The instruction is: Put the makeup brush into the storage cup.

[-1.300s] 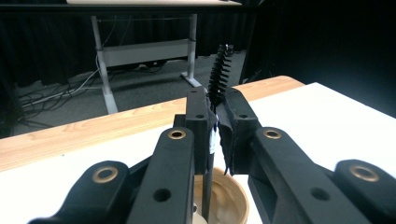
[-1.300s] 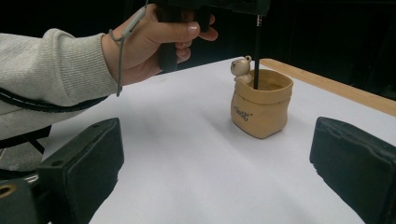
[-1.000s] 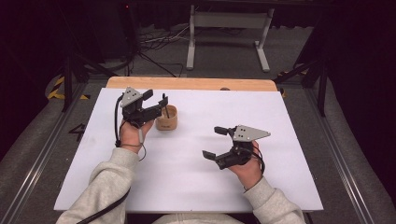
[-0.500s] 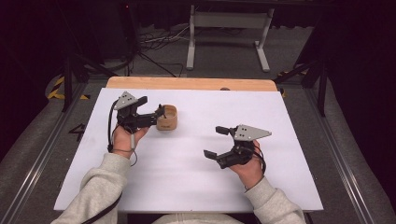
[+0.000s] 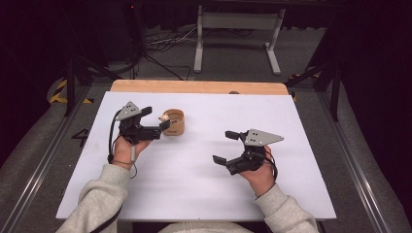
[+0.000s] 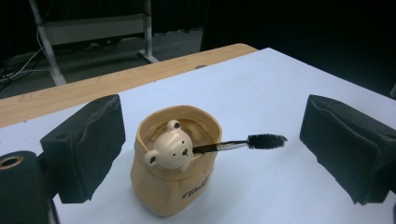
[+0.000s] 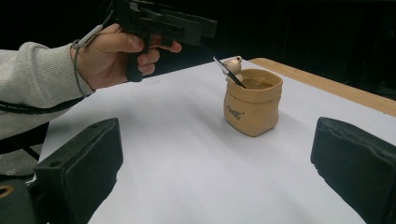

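Note:
A tan soft pot point(image 5: 174, 123) stands on the white sheet, left of centre. A brush with a cream bear-head end point(image 6: 170, 149) rests in the pot, and its black bristles point(image 6: 267, 141) stick out over the rim. My left gripper point(image 5: 156, 119) is just left of the pot and open. Its jaws have just been opening, and the brush stem lies between them untouched. In the left gripper view the left gripper point(image 6: 210, 123) frames the pot point(image 6: 173, 182). My right gripper point(image 5: 225, 146) hovers open and holds nothing at the right of the sheet, aimed at the pot point(image 7: 252, 109).
The white sheet point(image 5: 204, 194) covers the table, with a bare wooden strip point(image 5: 199, 87) along the far edge. A metal stand point(image 5: 236, 22) and cables are on the floor beyond. Metal rails run along both sides of the table.
My left gripper has drawn back to the left from over the pot and its jaws have spread wider. The brush stays in the pot. The right hand has not moved.

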A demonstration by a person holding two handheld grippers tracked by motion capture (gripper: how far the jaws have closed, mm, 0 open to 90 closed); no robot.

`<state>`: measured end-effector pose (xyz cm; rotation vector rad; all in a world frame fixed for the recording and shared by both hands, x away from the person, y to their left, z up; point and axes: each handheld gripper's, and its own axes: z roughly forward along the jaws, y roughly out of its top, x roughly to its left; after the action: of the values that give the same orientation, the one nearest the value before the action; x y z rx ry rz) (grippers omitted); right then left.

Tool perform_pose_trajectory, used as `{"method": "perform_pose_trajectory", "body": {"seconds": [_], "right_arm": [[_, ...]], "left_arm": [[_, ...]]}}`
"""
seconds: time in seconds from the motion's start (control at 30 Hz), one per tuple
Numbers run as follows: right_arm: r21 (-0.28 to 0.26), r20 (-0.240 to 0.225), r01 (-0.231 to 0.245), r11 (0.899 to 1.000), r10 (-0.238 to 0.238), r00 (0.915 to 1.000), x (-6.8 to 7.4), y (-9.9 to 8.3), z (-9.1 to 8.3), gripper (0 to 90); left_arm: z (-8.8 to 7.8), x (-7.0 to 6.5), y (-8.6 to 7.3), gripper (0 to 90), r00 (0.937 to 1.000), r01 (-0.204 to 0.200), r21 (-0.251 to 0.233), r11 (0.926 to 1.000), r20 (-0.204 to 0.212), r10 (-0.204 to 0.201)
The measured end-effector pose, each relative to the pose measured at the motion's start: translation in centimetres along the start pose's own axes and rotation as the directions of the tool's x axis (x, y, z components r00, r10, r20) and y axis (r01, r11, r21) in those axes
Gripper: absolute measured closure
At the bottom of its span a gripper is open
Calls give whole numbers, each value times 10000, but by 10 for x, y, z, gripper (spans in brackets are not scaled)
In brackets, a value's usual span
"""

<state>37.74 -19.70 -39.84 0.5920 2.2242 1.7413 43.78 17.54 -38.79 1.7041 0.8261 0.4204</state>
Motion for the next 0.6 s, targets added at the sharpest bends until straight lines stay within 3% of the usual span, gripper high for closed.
{"method": "perform_pose_trajectory", "body": {"seconds": [0.6], "right_arm": [[-140,305,70,9999,-66,9995,-8,2,-17,26]], "left_arm": [[-40,-14,-11,52,9956,-361,-610,9975,837,411]]}}
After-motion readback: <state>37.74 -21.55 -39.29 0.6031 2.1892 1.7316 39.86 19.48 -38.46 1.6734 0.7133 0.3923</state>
